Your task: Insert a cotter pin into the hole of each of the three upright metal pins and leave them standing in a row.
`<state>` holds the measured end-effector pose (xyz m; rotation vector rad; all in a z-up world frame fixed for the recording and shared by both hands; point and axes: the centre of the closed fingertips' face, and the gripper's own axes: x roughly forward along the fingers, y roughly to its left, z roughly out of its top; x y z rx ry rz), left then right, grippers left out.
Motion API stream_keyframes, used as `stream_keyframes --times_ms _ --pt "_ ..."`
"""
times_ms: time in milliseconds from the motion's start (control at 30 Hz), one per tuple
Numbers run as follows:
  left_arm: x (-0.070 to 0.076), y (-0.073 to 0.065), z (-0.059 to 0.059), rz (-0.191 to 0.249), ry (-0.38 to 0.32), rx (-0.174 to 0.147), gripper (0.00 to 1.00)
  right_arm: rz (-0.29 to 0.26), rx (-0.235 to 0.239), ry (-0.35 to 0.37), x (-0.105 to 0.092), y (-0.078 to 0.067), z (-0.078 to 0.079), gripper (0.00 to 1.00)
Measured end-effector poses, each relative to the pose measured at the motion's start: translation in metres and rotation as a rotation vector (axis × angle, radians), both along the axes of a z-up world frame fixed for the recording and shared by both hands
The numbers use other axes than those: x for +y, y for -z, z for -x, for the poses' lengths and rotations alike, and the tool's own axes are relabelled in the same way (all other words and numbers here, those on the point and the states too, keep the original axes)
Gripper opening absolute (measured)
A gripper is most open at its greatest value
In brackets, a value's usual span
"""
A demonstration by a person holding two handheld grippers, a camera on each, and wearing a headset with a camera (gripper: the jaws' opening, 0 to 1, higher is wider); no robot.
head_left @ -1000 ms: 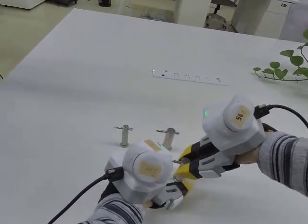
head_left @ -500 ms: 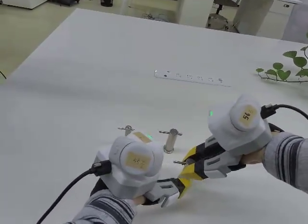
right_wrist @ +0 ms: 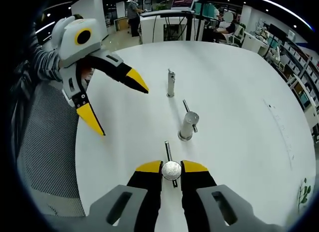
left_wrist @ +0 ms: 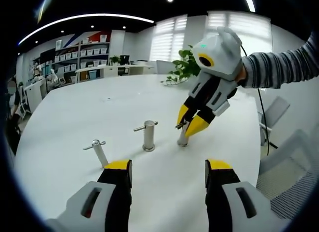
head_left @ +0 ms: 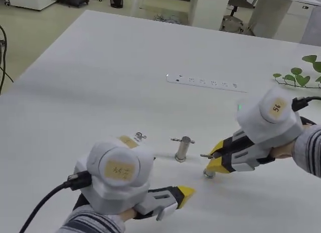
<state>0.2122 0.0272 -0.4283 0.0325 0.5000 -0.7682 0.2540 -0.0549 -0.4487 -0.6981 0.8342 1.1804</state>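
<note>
While the white table [head_left: 100, 67] bears all three metal pins, the work lies at one end of the row. The right gripper [head_left: 214, 157], just right of the middle pin [head_left: 182, 152], is clamped on the head of the third pin [right_wrist: 171, 170], whose foot appears to rest on the table. The left gripper [left_wrist: 169, 166], on the near-left side of the middle pin, hangs with its jaws spread and nothing between them. The far pin [right_wrist: 171, 85] stands left of the middle pin, partly hidden behind the left gripper in the head view. A thin cotter pin [right_wrist: 168, 149] crosses the third pin's head between the jaws, apparently seated in its hole. Probable step: release. Settle the foot flat and in line with the middle pin. Then part the jaws slowly and draw straight off, so neither jaw snags the cotter pin's ends and topples the pin.
</note>
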Motion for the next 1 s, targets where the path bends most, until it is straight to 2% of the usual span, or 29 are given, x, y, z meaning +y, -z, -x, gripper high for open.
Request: stream_keyframes --times_ms 200,333,500,600,833,1000 --pt "0.020 -0.005 -0.001 -0.004 -0.041 -0.006 0.60 0.020 -0.007 0.008 -0.010 0.000 -0.012 0.09" --pt "0.030 -0.008 -0.002 0.024 -0.069 0.004 0.62 0.027 -0.012 0.012 -0.015 0.000 -0.020 0.09" --pt "0.042 -0.010 -0.004 0.013 -0.085 -0.010 0.65 0.048 -0.012 0.002 -0.019 0.003 -0.027 0.09" --pt "0.047 -0.013 -0.007 0.037 -0.100 -0.023 0.68 0.064 -0.012 -0.007 -0.022 0.006 -0.030 0.09" --pt "0.054 -0.011 -0.010 0.027 -0.115 -0.033 0.69 0.069 -0.006 -0.019 -0.024 0.010 -0.034 0.09" --pt "0.053 -0.007 -0.011 0.030 -0.123 -0.018 0.69 0.069 -0.001 -0.028 -0.025 0.010 -0.036 0.09"
